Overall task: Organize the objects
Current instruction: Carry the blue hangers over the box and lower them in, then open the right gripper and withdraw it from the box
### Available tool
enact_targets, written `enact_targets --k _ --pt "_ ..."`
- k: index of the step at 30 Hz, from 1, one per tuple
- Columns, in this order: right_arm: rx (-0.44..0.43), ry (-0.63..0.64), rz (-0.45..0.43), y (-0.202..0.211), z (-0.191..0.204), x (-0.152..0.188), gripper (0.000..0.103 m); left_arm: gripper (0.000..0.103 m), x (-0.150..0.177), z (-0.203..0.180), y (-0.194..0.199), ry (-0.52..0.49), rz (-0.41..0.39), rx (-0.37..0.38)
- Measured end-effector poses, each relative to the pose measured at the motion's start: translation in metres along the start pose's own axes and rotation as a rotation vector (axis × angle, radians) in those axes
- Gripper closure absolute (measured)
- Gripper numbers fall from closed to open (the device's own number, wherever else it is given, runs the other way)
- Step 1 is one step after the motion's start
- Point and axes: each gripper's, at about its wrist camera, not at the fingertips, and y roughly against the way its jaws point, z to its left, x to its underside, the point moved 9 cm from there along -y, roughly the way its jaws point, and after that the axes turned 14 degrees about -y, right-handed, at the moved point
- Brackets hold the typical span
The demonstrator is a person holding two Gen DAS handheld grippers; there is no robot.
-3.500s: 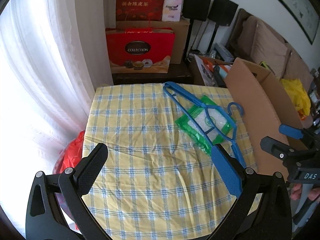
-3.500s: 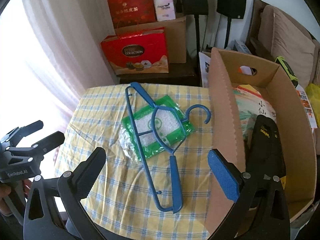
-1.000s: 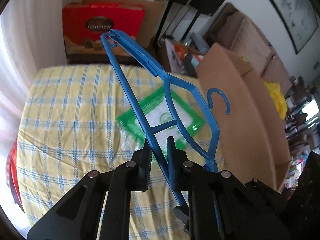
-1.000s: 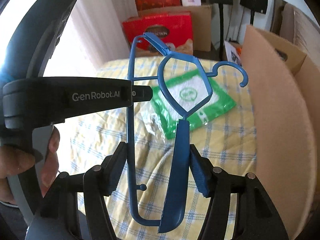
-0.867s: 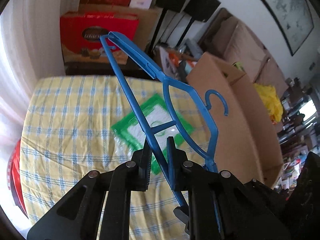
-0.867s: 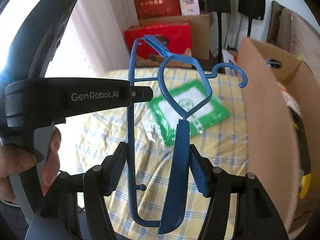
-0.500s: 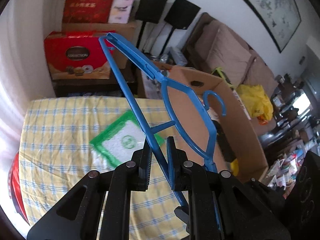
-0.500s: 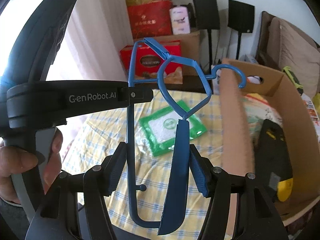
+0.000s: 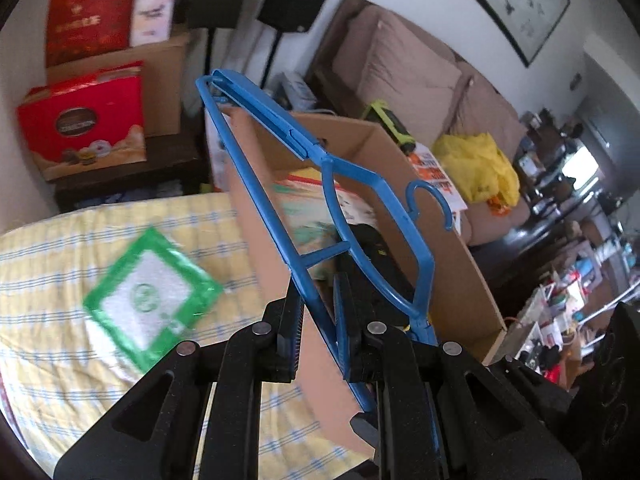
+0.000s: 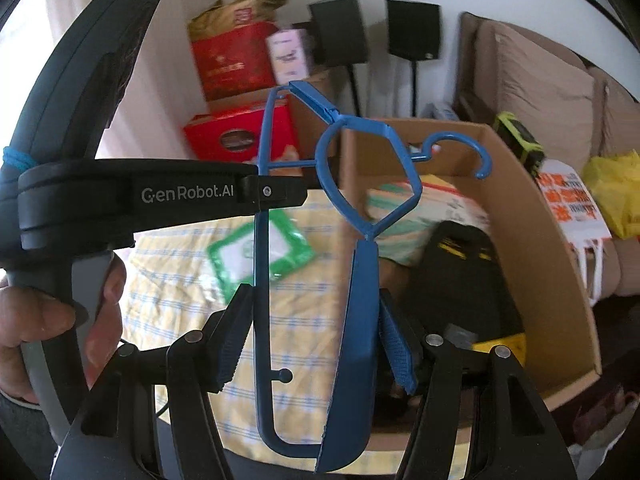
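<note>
A blue plastic hanger (image 9: 320, 216) is held in the air by 2 grippers at once. The left gripper (image 9: 318, 334) has its jaws pinching the hanger's straight bar; the right gripper (image 10: 312, 340) has its jaws closed across the bar and the broad shoulder piece. The hook end points away from both sets of jaws, toward an open cardboard box (image 10: 532, 216) ahead that already holds several items. A green packet (image 9: 150, 294) lies on the checked surface (image 9: 60, 344), ahead and left of the left jaws. The hanger appears not yet stowed; the packet looks untouched.
</note>
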Motion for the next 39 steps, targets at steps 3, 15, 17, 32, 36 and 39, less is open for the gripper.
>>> enact_targets --k 3,15,17,32,36,39 --pt "0.023 -0.029 0.005 0.000 -0.024 -0.001 0.041 0.090 -0.005 -0.018 -0.020 -0.021 0.018 0.015" --pt "0.055 -0.129 0.027 -0.015 -0.085 -0.004 0.041 0.088 -0.006 -0.046 -0.077 -0.045 0.095 0.001" --pt "0.055 -0.132 0.033 -0.021 -0.089 -0.006 0.041 0.088 -0.005 -0.044 -0.085 -0.044 0.108 -0.007" --pt "0.115 -0.149 0.083 -0.060 -0.114 -0.007 0.035 0.074 -0.008 -0.038 -0.075 -0.067 0.102 -0.029" --pt "0.109 -0.200 0.051 -0.050 -0.123 -0.007 0.025 0.068 -0.012 -0.037 -0.055 -0.070 0.073 -0.014" --pt "0.102 -0.219 0.034 -0.038 -0.126 -0.010 0.025 0.052 -0.015 -0.031 -0.036 -0.081 0.040 -0.037"
